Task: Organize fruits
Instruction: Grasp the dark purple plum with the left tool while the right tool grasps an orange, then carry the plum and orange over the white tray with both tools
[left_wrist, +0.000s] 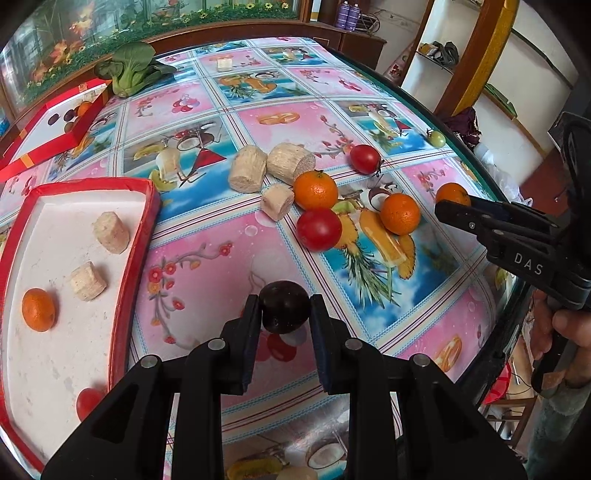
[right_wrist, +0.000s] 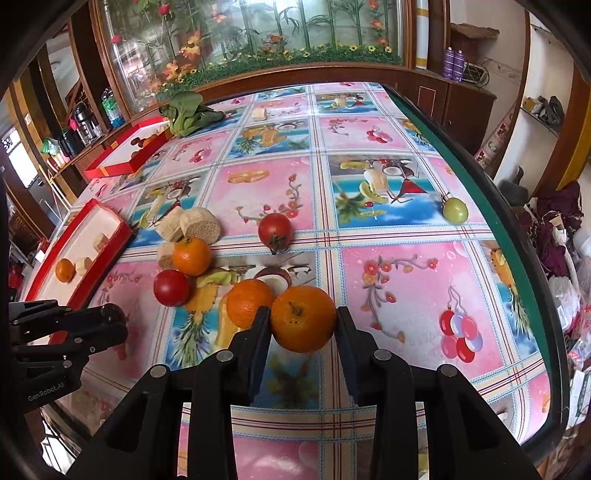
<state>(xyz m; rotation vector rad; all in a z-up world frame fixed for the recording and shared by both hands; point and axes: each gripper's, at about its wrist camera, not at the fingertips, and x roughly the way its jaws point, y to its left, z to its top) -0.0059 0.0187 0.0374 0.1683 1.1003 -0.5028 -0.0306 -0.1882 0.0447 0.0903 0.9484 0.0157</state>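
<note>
My left gripper (left_wrist: 284, 308) is shut on a dark purple plum (left_wrist: 285, 307), held just above the tablecloth beside the near red tray (left_wrist: 137, 236). That tray holds a tangerine (left_wrist: 38, 309), two beige root pieces (left_wrist: 110, 232) and a tomato (left_wrist: 88, 402). My right gripper (right_wrist: 302, 319) is shut on an orange (right_wrist: 303, 318); it also shows in the left wrist view (left_wrist: 452, 208). Loose on the table lie two more oranges (right_wrist: 191, 256), (right_wrist: 248, 302), two red tomatoes (right_wrist: 275, 229), (right_wrist: 171, 287) and a green tomato (right_wrist: 455, 209).
Several beige root chunks (left_wrist: 247, 168) lie mid-table. A second red tray (left_wrist: 70, 137) with dark fruits sits far left, with a leafy green (left_wrist: 129, 74) behind it. The table's dark edge (right_wrist: 509, 221) runs along the right. Cabinets and shelves stand beyond.
</note>
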